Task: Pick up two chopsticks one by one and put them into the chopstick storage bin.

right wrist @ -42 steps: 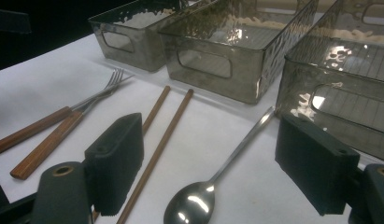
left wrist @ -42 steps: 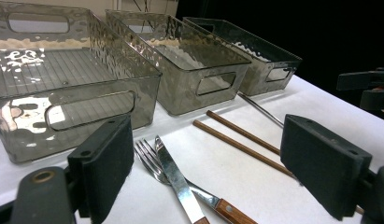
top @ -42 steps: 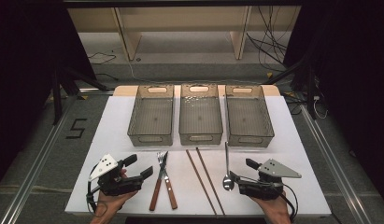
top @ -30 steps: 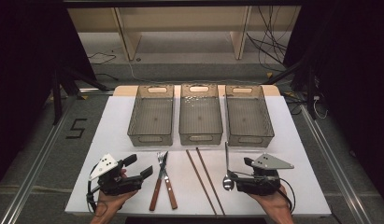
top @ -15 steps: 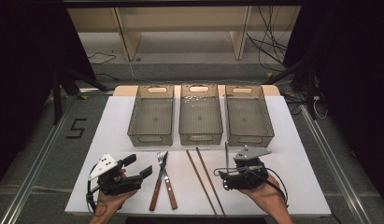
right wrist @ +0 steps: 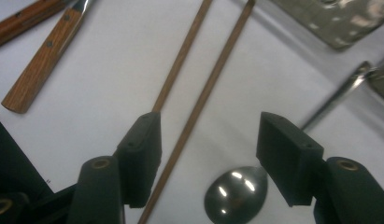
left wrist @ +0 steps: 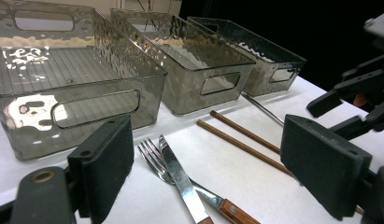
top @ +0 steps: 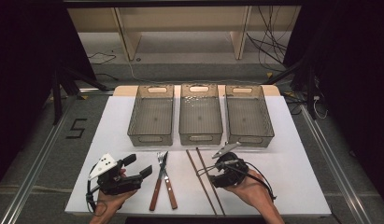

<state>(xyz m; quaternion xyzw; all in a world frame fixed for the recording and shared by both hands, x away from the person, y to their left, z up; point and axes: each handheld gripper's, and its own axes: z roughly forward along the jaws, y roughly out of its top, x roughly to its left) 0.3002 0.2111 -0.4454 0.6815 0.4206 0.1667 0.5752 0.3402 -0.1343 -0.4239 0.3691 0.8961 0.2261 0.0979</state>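
Chopsticks (right wrist: 199, 100): wooden pair, lying side by side on the white table (top: 292, 154), near edge, just right of centre; running from the near edge toward the middle bin. Spoon (right wrist: 236, 193): metal, bowl just right of the chopsticks, handle angled away toward the right-hand bin. Right gripper (top: 212, 171): low over these, pointed left; jaws part open, just been closing; one chopstick and the spoon bowl seen between the pads (right wrist: 283, 156), second chopstick passing under the left pad; nothing pressed, nothing held. Contact with table or cutlery: cannot tell.

Left of the chopsticks: fork (top: 161, 161) and knife (top: 158, 184), wooden handles, crossed one over the other, clear of the chopsticks. Left gripper (top: 138, 165): further left, resting on the table, jaws wide apart and empty, aimed at the fork and knife.

Behind the cutlery: three smoky transparent bins in a row, left bin (top: 151, 117), middle bin (top: 200, 115), right bin (top: 248, 114), nearly touching, handle cut-outs facing the near side. Spoon handle tip close under the front wall of the right bin. Cable trailing behind the right hand
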